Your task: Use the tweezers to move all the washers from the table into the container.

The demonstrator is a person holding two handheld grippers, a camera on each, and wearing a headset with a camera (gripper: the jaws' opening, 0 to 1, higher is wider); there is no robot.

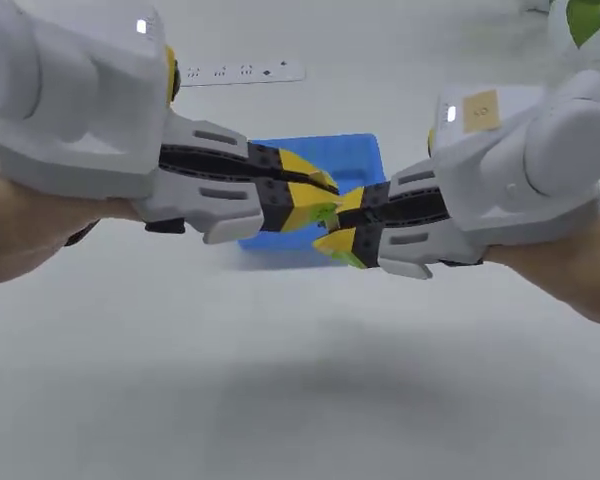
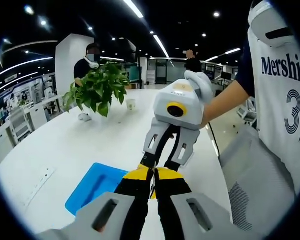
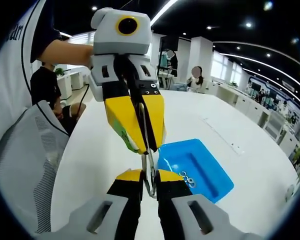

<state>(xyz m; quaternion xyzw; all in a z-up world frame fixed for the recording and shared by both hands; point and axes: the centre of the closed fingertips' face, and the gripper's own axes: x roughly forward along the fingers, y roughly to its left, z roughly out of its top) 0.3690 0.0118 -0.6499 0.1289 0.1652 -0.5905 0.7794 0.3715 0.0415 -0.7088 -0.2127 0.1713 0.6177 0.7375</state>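
1. Jaw state: the left gripper (image 2: pixel 153 176) and the right gripper (image 3: pixel 150 180) meet tip to tip. Both pairs of jaws are clenched on the same tweezers (image 3: pixel 148 165).
2. Key relation: the tweezers' long axis runs straight ahead from the right jaws into the left jaws, in line with both grippers. Neither gripper is nearer; each holds 1 end. Which end carries the points cannot be told.
3. Task objects: the container (image 3: pixel 197 160) lies below and beyond the jaw tips, to the right of the right jaws. A few washers (image 3: pixel 186 178) rest on its floor.
4. Materials: the tweezers are thin, bright, springy metal strip. The washers are small flat metal rings. The container is a shallow, rectangular, smooth blue plastic tray. The table (image 3: pixel 100 150) is plain matte white.
5. Judgement: 1 gripper must release before the tweezers can work.
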